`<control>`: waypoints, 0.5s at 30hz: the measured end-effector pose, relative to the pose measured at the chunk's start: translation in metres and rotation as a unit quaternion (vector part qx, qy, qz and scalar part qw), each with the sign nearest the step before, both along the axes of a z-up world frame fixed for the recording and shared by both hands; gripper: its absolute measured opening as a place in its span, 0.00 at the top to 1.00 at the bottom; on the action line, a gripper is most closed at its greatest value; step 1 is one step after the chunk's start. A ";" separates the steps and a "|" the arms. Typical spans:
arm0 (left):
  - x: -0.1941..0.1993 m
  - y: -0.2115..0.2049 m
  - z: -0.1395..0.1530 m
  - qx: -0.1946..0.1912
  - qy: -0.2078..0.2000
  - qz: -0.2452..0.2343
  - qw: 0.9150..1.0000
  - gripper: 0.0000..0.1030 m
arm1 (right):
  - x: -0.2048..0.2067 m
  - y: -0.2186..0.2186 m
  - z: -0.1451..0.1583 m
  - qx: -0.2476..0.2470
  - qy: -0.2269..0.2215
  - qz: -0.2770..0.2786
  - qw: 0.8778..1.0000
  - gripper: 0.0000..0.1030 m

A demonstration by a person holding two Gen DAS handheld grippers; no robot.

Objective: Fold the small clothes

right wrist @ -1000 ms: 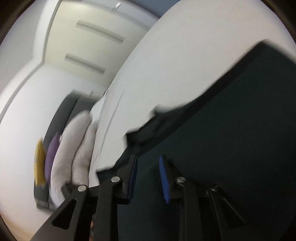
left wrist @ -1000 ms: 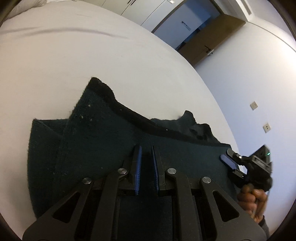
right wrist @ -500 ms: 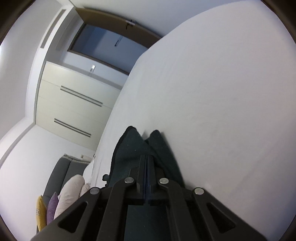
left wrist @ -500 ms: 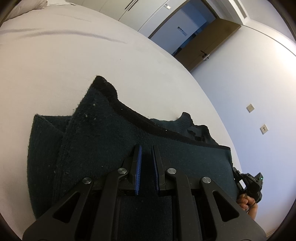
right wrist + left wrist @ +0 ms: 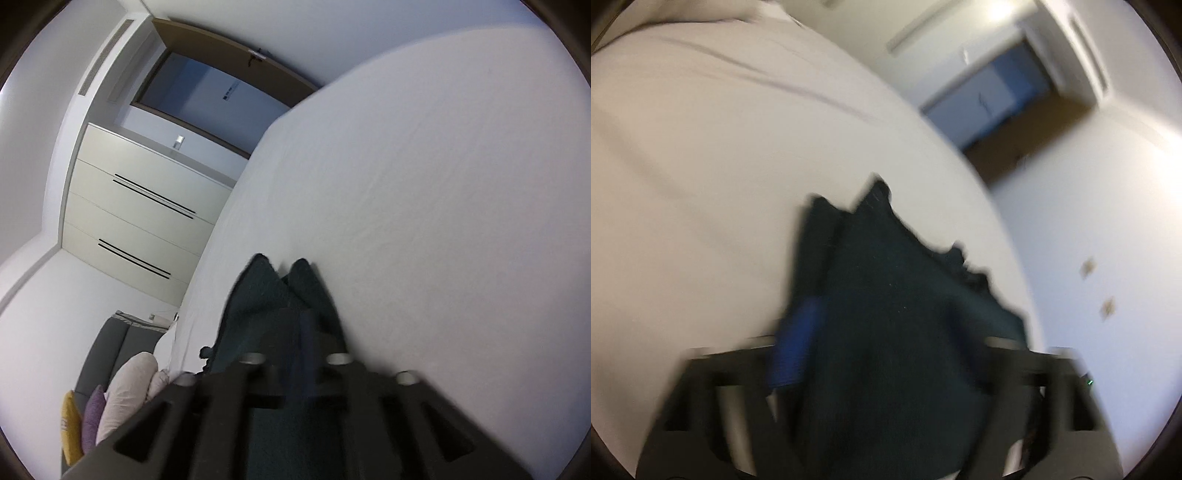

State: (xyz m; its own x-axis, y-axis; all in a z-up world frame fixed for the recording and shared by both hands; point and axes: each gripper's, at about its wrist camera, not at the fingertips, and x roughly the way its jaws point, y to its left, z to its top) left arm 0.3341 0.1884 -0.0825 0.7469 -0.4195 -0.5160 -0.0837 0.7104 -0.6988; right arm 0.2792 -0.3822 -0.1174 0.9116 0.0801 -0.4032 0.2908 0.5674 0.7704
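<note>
Reading left to right, my left gripper (image 5: 886,350) looks spread wide, blurred, around the dark knit garment (image 5: 897,295) on the bed (image 5: 701,184); my right gripper (image 5: 295,354) pinches its edge. Soft, light, floppy: I'd grip corners.

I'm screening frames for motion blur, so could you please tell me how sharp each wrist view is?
Left wrist view: heavily smeared, dark garment edges and left tongs streaked. Right wrist view: bed sheet and wardrobe fairly crisp, only the right tongs blurred.
</note>
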 end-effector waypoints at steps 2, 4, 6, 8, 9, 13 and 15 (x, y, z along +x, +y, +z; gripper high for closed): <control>-0.028 0.018 0.004 -0.014 -0.004 0.035 0.999 0.04 | -0.017 0.015 0.018 -0.044 0.006 -0.016 0.999 0.27; -0.044 0.029 -0.001 -0.049 0.008 0.034 0.998 0.04 | -0.030 0.031 0.032 -0.073 0.009 -0.014 0.997 0.23; -0.051 0.036 -0.013 -0.090 0.027 0.028 0.995 0.04 | -0.039 0.045 0.041 -0.065 -0.001 0.008 0.998 0.23; -0.049 0.041 -0.019 -0.105 0.038 0.026 0.993 0.04 | -0.042 0.062 0.046 -0.048 -0.001 0.043 0.998 0.23; -0.046 0.041 -0.020 -0.110 0.043 0.021 0.993 0.04 | -0.042 0.072 0.047 -0.043 0.000 0.062 0.997 0.23; -0.029 0.034 -0.024 -0.124 0.073 -0.015 0.989 0.05 | -0.033 0.115 0.045 -0.029 0.016 0.136 0.990 0.25; -0.019 0.024 -0.028 -0.138 0.082 -0.040 0.986 0.05 | -0.025 0.132 0.043 -0.022 0.017 0.161 0.987 0.25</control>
State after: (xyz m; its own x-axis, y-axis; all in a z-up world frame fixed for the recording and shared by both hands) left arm 0.3148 0.2119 -0.1108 0.6219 -0.6147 -0.4852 -0.1629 0.5045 -0.8479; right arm 0.2543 -0.2504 -0.0744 0.8279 0.3450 -0.4421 0.1147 0.6675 0.7357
